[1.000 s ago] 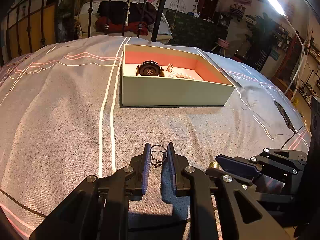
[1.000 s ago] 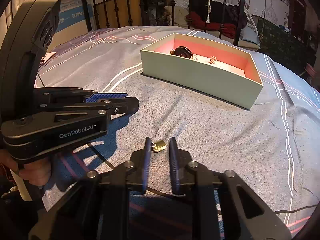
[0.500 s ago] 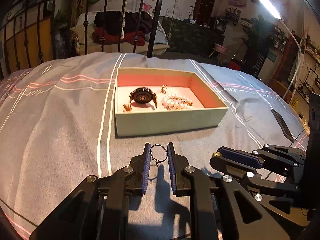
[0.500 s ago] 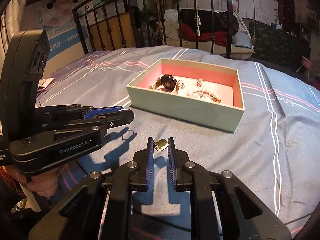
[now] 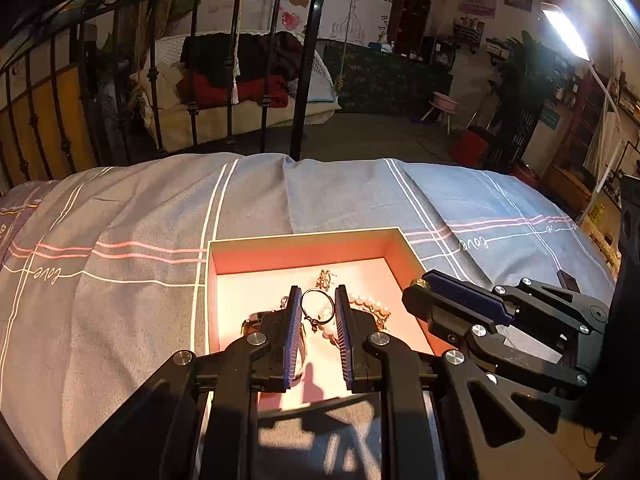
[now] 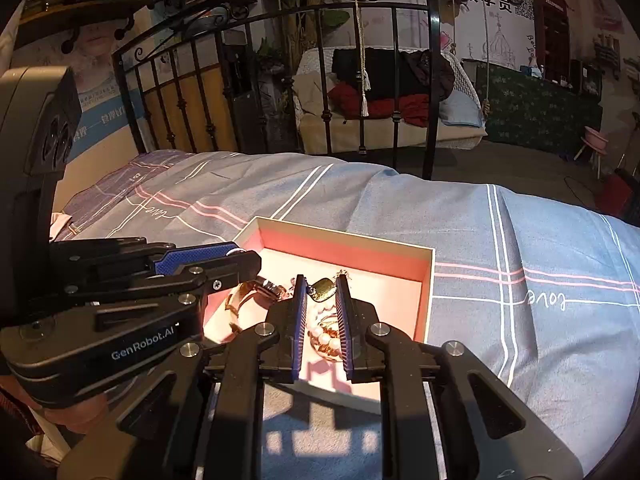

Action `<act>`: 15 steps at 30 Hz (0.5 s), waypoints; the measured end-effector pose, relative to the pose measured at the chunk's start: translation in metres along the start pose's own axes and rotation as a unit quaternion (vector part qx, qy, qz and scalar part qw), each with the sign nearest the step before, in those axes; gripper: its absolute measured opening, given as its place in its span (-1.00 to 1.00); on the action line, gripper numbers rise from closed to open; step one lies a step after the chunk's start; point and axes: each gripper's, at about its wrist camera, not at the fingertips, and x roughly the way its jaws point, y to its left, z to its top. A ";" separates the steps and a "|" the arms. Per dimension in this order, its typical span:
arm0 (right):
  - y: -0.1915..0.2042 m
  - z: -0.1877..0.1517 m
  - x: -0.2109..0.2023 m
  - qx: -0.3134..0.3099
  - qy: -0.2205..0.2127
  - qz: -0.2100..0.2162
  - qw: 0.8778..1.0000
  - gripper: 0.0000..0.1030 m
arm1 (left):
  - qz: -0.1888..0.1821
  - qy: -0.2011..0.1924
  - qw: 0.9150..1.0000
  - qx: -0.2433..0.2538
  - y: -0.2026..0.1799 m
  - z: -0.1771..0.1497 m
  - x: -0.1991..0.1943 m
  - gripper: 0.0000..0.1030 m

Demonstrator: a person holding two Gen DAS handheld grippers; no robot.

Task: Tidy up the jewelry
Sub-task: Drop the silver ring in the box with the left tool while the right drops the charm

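Box (image 5: 280,240) sits open on the grey-blue bedspread (image 5: 120,300), pale green outside, coral-pink inside, and both claws hang right over it. Left gripper (image 5: 317,304) is pinched nearly closed on a thin wire ring (image 5: 316,305) with a small clasp dangling, held above the box floor. Right gripper (image 6: 322,292) is closed down just as narrowly, nipping a small gold pendant (image 6: 325,289) at its fingertips, over the box's middle. Down inside: a watch (image 6: 256,292) toward the left wall, a pearl bracelet (image 5: 370,306) along the centre, and a little gold earring piece (image 5: 324,278) nearer the far wall.
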 end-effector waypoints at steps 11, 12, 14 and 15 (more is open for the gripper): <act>-0.022 0.006 0.034 0.017 0.031 -0.016 0.999 -0.70 | 0.008 0.040 0.999 -0.010 0.004 0.022 0.036 -0.68; -0.023 0.006 0.037 0.018 0.036 -0.014 0.999 -0.70 | 0.011 0.045 0.999 -0.010 0.005 0.021 0.040 -0.68; -0.024 0.004 0.041 0.018 0.042 -0.015 0.999 -0.70 | 0.017 0.056 0.998 -0.008 0.005 0.020 0.049 -0.68; -0.025 0.002 0.043 0.018 0.047 -0.014 0.999 -0.70 | 0.022 0.061 0.998 -0.009 0.006 0.020 0.054 -0.68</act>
